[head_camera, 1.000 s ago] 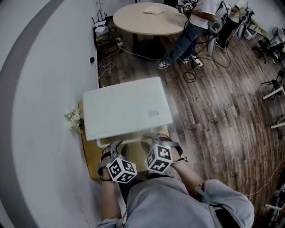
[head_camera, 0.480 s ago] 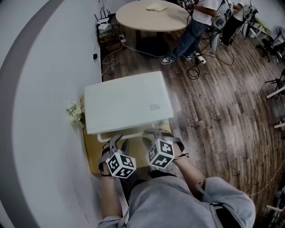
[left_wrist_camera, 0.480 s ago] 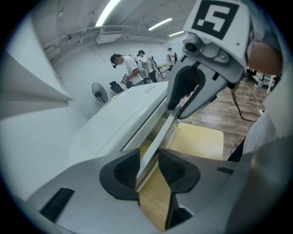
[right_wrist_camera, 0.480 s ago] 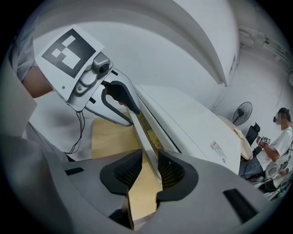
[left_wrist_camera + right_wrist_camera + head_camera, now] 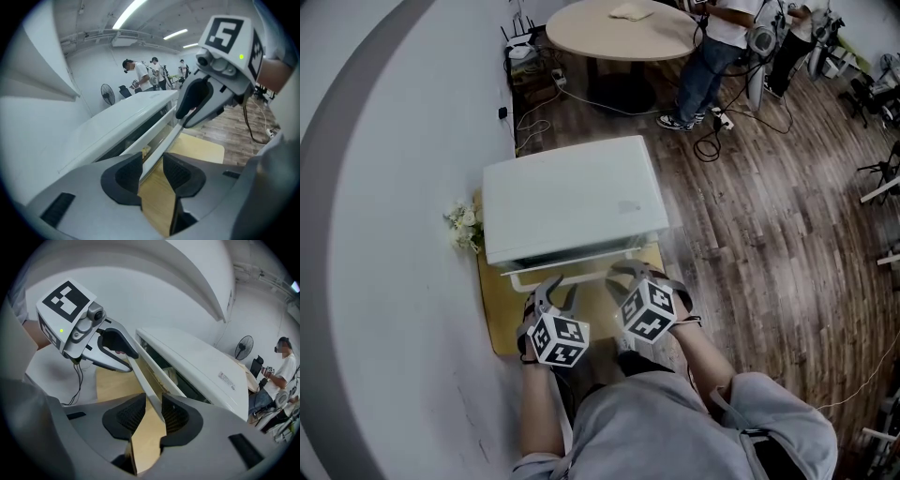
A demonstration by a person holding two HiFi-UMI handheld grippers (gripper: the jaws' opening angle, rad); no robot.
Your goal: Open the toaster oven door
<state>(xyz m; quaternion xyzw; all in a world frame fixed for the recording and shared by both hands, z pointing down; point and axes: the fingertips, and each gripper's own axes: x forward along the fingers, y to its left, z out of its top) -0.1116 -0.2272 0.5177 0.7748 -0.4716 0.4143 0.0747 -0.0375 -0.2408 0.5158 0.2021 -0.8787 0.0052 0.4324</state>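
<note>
Grip differs between the two hands. The left gripper [image 5: 152, 176] has just been opening its jaws, and the white handle bar [image 5: 146, 380] now lies loosely between its pads, clear of one of them. The right gripper [image 5: 630, 278] pinches the same bar further along.

A second ago the bar sat tight under the front of the toaster oven [image 5: 572, 197]. Now a dark slot shows above it, so the door [image 5: 159, 369] is cracked open and has started to tip towards the person. With the left grip slack, the pull probably rests on the right.

The oven stands on a wooden board [image 5: 502, 323], whose bare strip lies under the door's swing. The curved wall [image 5: 394, 234] crowds the left side. Open floor [image 5: 750, 234] lies to the right, and a round table [image 5: 619, 37] and some people [image 5: 712, 47] stand well beyond.
</note>
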